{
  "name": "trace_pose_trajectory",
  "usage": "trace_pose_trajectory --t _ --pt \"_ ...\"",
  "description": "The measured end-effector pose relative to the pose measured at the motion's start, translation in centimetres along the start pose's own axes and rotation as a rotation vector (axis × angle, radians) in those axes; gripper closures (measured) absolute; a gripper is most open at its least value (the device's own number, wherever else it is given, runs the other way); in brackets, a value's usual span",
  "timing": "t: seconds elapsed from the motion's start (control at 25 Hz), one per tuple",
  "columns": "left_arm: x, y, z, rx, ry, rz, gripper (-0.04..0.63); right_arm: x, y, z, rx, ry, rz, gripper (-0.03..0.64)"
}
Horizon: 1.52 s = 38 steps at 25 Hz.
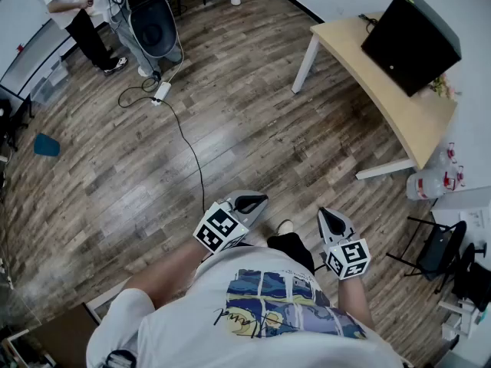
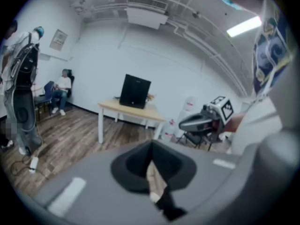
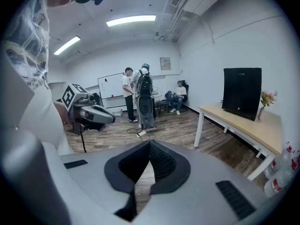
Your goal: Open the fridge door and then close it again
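Standing on the brown wood-plank floor [image 1: 253,129], we hold the grey left gripper [image 1: 255,202] and the grey right gripper [image 1: 328,218] low in front of our waist, each black-and-white marker cube turned up toward the head camera. We read this as a resting carry rather than a reach: both point into open room, and neither is near anything it could grip.

In the left gripper view the jaws are clenched tip to tip, with only a thin tan sliver showing through the slot behind the tips; nothing is caught there. In the right gripper view the jaws are likewise pressed together, floor planks visible through the narrow slot, and they carry nothing.

We find no fridge that we can recognise in any view. The nearest candidate is the black box-shaped unit [image 1: 410,41] standing on the light wooden desk with white legs [image 1: 399,113], well apart from us to the front right. Whether it is the fridge, or has a door, we cannot tell.

A white power strip [image 1: 161,92] lies near the people [image 1: 80,25] at the far side, and its black cable [image 1: 188,148] trails across the planks toward us. We judge the task not yet begun: it calls first for walking to the fridge, then parting one pair of jaws to take the handle. The cable could trip us on the way.
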<state>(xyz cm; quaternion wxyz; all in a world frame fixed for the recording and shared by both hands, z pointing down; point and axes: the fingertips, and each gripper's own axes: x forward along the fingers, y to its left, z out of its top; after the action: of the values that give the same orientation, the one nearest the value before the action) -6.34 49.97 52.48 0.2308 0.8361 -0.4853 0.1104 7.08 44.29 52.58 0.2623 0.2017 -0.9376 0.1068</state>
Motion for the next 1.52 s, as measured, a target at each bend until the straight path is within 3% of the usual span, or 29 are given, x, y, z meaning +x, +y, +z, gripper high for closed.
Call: trace_pose_trajectory --t 0.2,0.44,0.6,0.76,0.88,1.2,1.52 --pt "0.6 1.3 0.2 0.04 0.007 -0.059 0.588 0.9 0.1 -0.3 0.039 0.0 -0.046 0.604" --pt "4.3 3.7 2.7 0.087 0.008 -0.08 0.588 3.0 -4.1 1.2 0.063 -0.028 -0.056 0.603" --pt "9.0 5.3 7.3 0.056 -0.011 -0.073 0.588 4.2 -10.5 4.1 0.055 -0.076 -0.055 0.601" --pt "14.4 5.7 12.8 0.116 -0.024 -0.083 0.588 4.4 -17.2 6.3 0.06 -0.118 -0.055 0.6" --pt "17.9 6.2 15.7 0.114 -0.037 -0.085 0.588 4.4 -20.9 7.3 0.043 -0.137 -0.042 0.6" --pt "24.9 5.9 19.8 0.151 -0.009 -0.143 0.588 3.9 -31.1 8.9 0.102 -0.181 -0.072 0.6" --pt "29.5 10.2 22.6 0.127 -0.034 -0.213 0.588 4.4 -39.0 13.5 0.073 -0.208 -0.167 0.6"
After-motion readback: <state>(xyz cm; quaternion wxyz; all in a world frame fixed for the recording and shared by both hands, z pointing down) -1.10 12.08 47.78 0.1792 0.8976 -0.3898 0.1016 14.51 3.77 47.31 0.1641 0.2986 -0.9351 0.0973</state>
